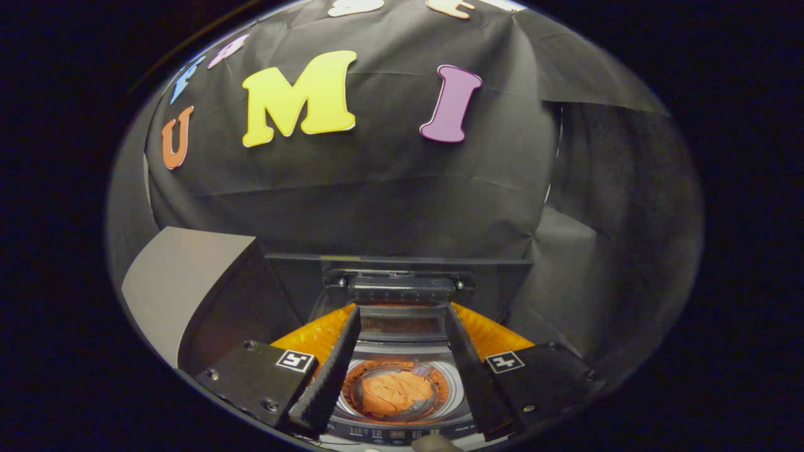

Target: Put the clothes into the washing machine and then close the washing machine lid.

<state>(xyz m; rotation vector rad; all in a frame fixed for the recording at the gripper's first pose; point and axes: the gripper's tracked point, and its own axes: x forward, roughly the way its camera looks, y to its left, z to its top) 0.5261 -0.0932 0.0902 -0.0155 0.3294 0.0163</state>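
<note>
The gripper point(402, 364) fingers stand apart, empty. Between them, the crumpled orange cloth point(396, 392) lies inside the small top-loading washing machine's point(402, 433) round drum; its raised lid point(402, 289) is partly hidden.

I see the orange clothes point(394, 393) crumpled in a heap at the bottom of the washing machine point(402, 427) drum, framed between my spread jaws, while the machine's lid point(402, 290) stands raised and open at the back.
</note>
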